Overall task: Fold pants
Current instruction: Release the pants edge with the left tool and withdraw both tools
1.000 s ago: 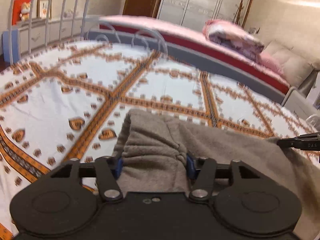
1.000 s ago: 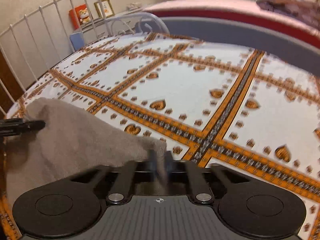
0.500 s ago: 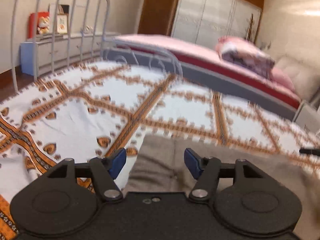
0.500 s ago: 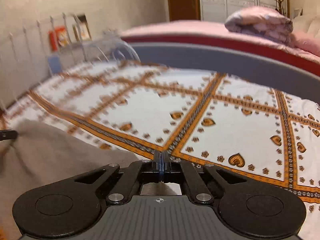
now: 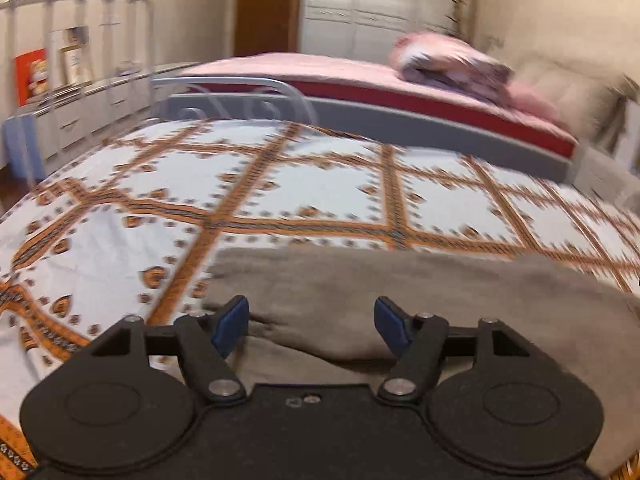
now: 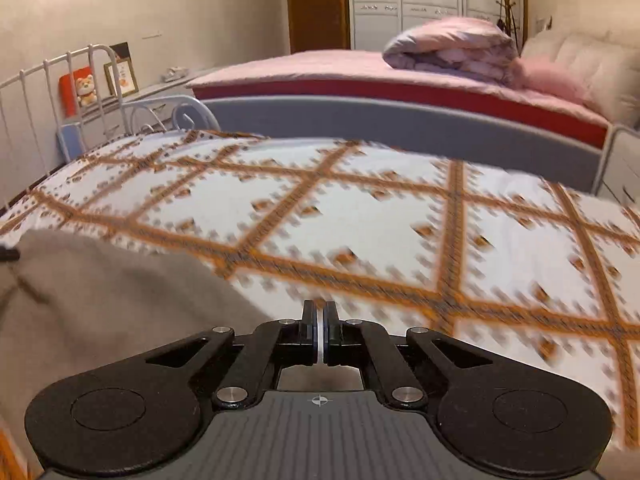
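Since one second earlier, my left gripper [image 5: 311,322] had let go of the bunched pants [image 5: 400,292] and spread wide; its blue pads [image 5: 230,322] stood well apart with nothing between them. Over the same interval my right gripper [image 6: 319,334] had come off the cloth edge. Its fingers were pressed almost together with only a thin bright slit between, and I saw no fabric caught there.

Location of the task item: the pants lay on the patterned bed cover [image 5: 320,184], directly under and ahead of the left gripper, and off to the left of the right gripper [image 6: 100,300].

Progress, as I judged it: one fold looked complete. An upper layer sat over a lower layer near the left pads, and the far edge ran fairly straight. The bundle was still wide, so I expected at least one further fold across its length, followed by smoothing. Motion blur limited how much of the layering I could confirm.

Count:
- pants: one, grey-brown
- grippers: two
- beds: two, the near one in use and a pink one [image 6: 360,68] behind
- rolled quilt [image 6: 452,50] on the pink bed: one
- pillow [image 6: 556,80]: one pink
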`<state>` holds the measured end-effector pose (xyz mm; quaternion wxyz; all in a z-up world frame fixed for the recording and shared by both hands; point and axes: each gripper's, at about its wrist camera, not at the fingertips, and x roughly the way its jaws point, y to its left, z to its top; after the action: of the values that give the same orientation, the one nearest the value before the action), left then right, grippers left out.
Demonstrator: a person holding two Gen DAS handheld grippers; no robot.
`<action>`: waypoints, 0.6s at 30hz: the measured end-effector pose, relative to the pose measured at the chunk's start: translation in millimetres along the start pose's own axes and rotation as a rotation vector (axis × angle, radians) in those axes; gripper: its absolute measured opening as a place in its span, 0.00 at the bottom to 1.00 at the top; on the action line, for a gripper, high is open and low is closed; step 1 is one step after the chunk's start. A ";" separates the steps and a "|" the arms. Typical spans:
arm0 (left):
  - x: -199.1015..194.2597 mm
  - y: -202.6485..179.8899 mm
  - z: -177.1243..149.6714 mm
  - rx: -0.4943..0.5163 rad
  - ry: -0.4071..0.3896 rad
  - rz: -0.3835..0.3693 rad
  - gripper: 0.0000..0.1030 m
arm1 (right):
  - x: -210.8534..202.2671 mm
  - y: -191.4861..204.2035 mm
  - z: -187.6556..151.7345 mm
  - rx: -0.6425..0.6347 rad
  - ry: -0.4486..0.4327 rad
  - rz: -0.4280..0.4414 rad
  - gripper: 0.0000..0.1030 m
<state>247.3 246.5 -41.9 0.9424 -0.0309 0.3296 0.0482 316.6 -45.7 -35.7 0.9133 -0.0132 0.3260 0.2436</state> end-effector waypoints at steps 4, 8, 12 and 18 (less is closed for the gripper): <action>13.8 -20.3 -11.6 0.111 0.067 0.052 0.66 | -5.1 -39.4 -46.0 -0.037 0.159 -0.111 0.01; 14.7 -27.4 -14.6 0.153 0.078 0.087 0.67 | -33.8 -77.3 -45.6 0.142 0.093 -0.169 0.01; 11.8 -26.7 -16.8 0.155 0.074 0.085 0.69 | -62.2 -89.9 -35.6 0.171 0.045 -0.166 0.01; 3.5 -27.2 -16.6 0.163 0.069 0.088 0.75 | -98.9 -119.0 -42.0 0.201 0.026 -0.202 0.02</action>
<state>242.7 218.2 -56.3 0.9269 0.0589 0.3656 0.0612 279.7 -201.3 -25.2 0.9256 0.0425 0.3577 0.1163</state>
